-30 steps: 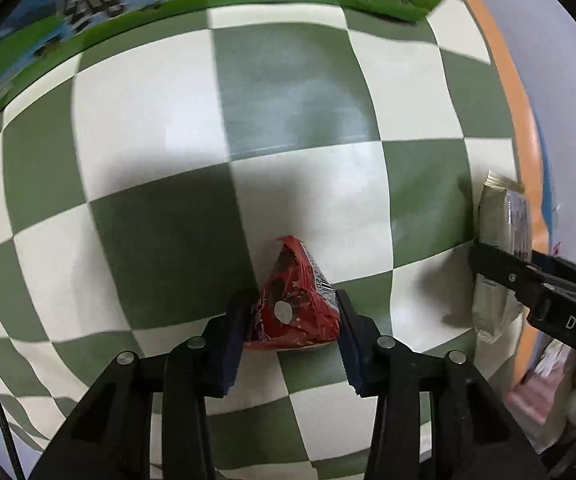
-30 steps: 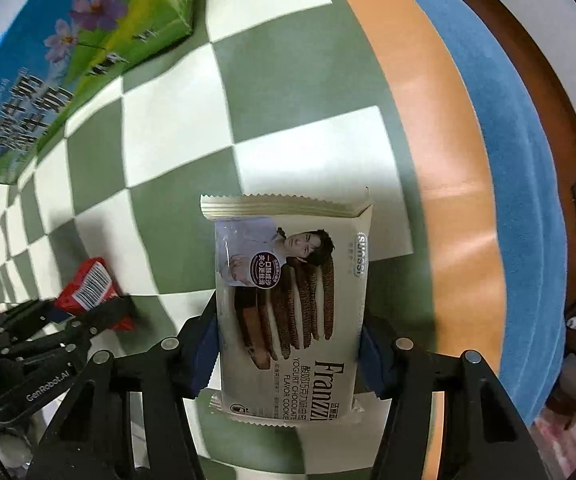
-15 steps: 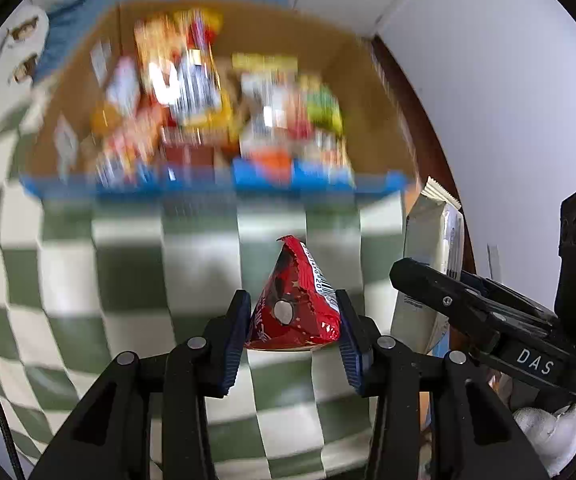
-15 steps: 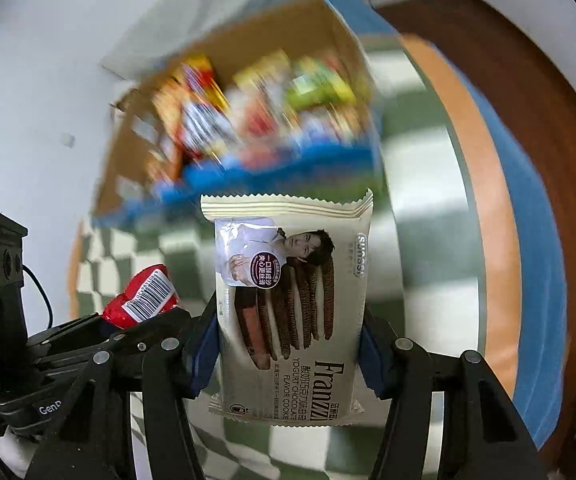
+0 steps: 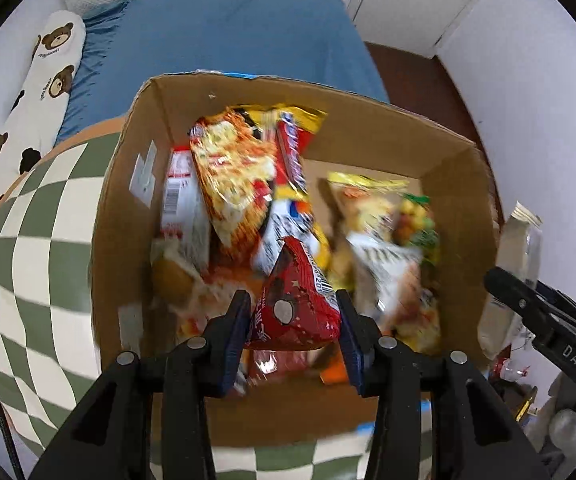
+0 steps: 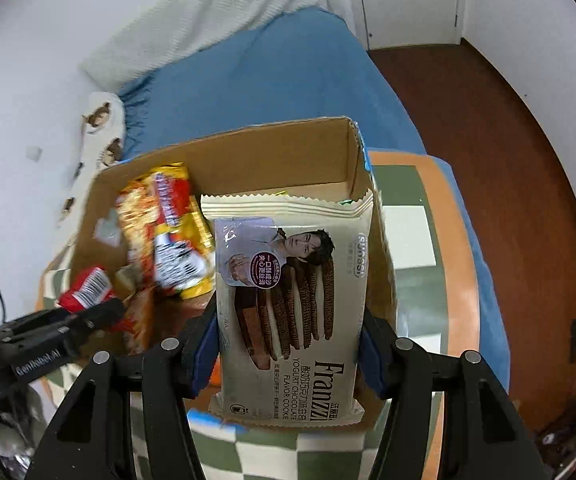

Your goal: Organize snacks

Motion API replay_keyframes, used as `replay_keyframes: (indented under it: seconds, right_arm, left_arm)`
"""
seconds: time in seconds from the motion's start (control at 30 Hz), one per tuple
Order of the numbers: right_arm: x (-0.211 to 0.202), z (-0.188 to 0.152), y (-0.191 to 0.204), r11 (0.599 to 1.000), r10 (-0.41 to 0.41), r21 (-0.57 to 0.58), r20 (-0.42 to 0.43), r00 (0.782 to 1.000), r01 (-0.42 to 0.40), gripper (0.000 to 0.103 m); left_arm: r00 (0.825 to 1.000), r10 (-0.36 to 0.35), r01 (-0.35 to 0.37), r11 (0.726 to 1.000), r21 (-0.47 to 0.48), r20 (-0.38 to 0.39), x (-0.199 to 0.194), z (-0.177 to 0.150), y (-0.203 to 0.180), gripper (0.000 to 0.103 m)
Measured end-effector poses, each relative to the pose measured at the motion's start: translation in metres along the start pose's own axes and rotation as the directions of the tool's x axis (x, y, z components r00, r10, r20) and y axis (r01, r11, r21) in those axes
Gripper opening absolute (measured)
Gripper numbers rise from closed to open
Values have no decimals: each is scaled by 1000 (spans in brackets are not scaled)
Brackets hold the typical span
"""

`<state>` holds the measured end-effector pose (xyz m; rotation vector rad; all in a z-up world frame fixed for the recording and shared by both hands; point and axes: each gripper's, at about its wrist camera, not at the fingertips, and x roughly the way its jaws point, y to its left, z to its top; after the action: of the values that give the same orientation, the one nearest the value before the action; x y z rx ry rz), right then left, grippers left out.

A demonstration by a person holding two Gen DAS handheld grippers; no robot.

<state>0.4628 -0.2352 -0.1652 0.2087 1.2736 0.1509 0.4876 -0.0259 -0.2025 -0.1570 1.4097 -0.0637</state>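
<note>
Right, left wrist view: my left gripper (image 5: 292, 318) is clamped tight on a small red packet (image 5: 294, 304), blue pads pressing both its sides. Packet hangs over the open cardboard box (image 5: 125, 216), above the near middle of it. Box is packed with snack bags (image 5: 239, 176), blurred, labels unreadable. It sits on a green-and-white check cloth (image 5: 35, 248). Far side: blue bedsheet (image 5: 223, 36) and a bear-print pillow (image 5: 43, 80) at far left. At the right edge my right gripper (image 5: 528, 300) shows side-on, with the cookie pack (image 5: 518, 248) edge-on in it, just outside the box's right wall.

Right wrist view: my right gripper (image 6: 290, 326) is part-closed on the cream cookie pack (image 6: 292, 308), pads against its long edges, pack upright in frame with the serrated seal at the far end. It covers the right half of the box (image 6: 288, 148); whether it's over the interior or the right wall, can't tell. Snack bags (image 6: 167, 224) fill the left half. My left gripper (image 6: 87, 312) at left, the red packet (image 6: 85, 288) in its tips, barcode up, over the box's left near part. Check cloth (image 6: 408, 216) right of the box, brown floor (image 6: 508, 160) beyond.
</note>
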Motion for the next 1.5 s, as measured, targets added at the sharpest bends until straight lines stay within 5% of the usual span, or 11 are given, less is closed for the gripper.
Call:
replay_keyframes:
  seconds: [0.1, 0.17, 0.23, 0.3, 1.03, 1.5]
  right_arm:
    - [19, 7, -4, 1000, -22, 4, -37, 999, 23, 63]
    - [32, 11, -7, 999, -44, 9, -65, 997, 44, 76]
    - [37, 11, -10, 998, -57, 10, -70, 996, 58, 95]
    - [39, 8, -11, 998, -61, 10, -79, 995, 62, 95]
    - [13, -24, 4, 993, -115, -25, -5, 993, 115, 101]
    - [-93, -90, 26, 990, -97, -77, 210, 973, 116, 101]
  left_arm:
    - [999, 42, -42, 999, -3, -33, 19, 15, 8, 40]
    - [999, 38, -38, 999, -21, -40, 23, 19, 16, 47]
    - [999, 43, -43, 999, -21, -32, 27, 21, 19, 74]
    - [999, 44, -44, 999, -22, -8, 28, 18, 20, 83]
    - [990, 90, -91, 996, -4, 107, -14, -39, 7, 84]
    - [944, 102, -106, 994, -6, 315, -117, -126, -4, 84]
